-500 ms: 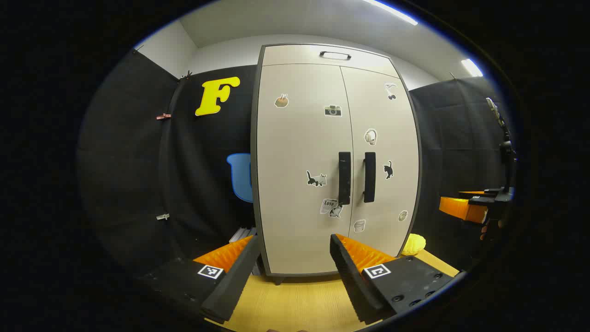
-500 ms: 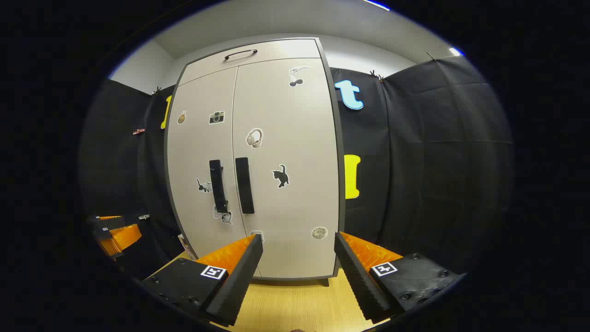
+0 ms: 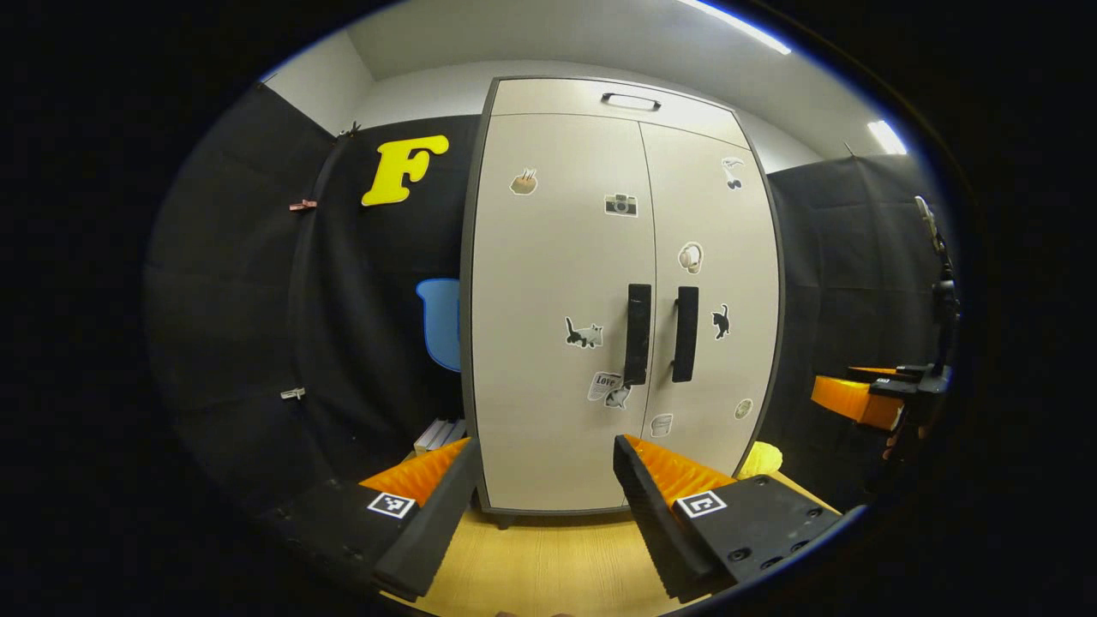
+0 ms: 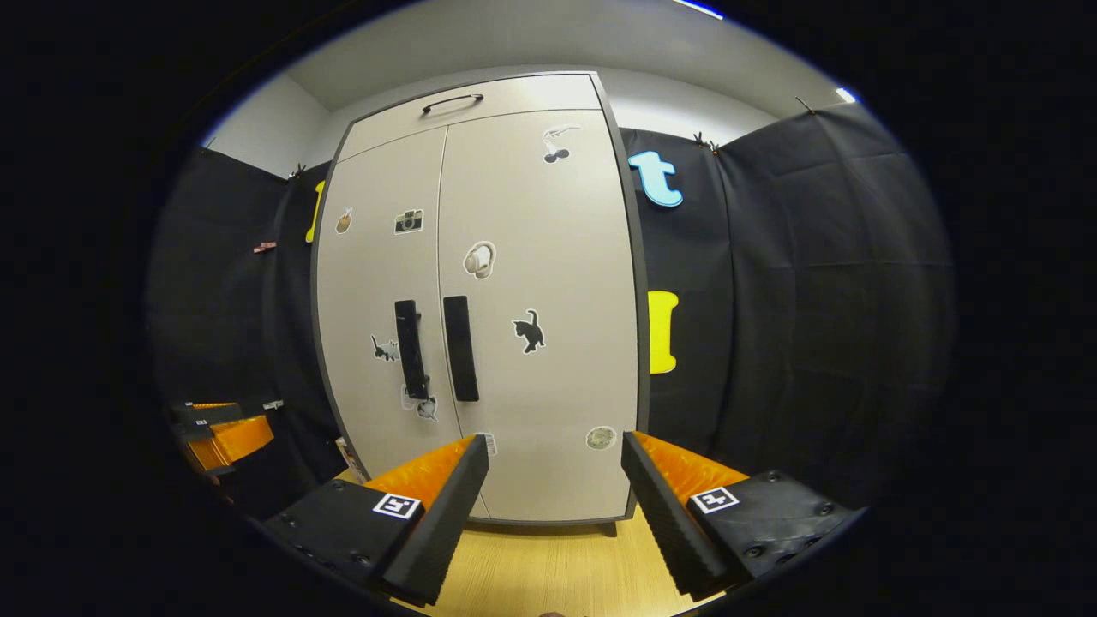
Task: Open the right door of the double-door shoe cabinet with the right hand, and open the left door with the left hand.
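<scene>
The tall pale-beige double-door shoe cabinet (image 4: 480, 300) stands upright on the light wooden floor (image 4: 548, 566), both doors flush and closed, so nothing of the task is done yet and the step in hand looks to be the approach to the right door. The right gripper (image 4: 555, 506) hangs well short of the cabinet with its fingers spread wide and nothing between them; the left gripper (image 3: 544, 506) waits likewise, apart and empty, facing the left door. The two black vertical bar handles sit close either side of the centre seam, the right door's handle (image 4: 460, 348) just beside the left door's handle (image 4: 410, 348). To do this well, the right gripper should line up squarely on its own bar, straddle it at mid-height without catching the neighbouring handle, close firmly, then pull along the door's arc outward to the right rather than straight back.
</scene>
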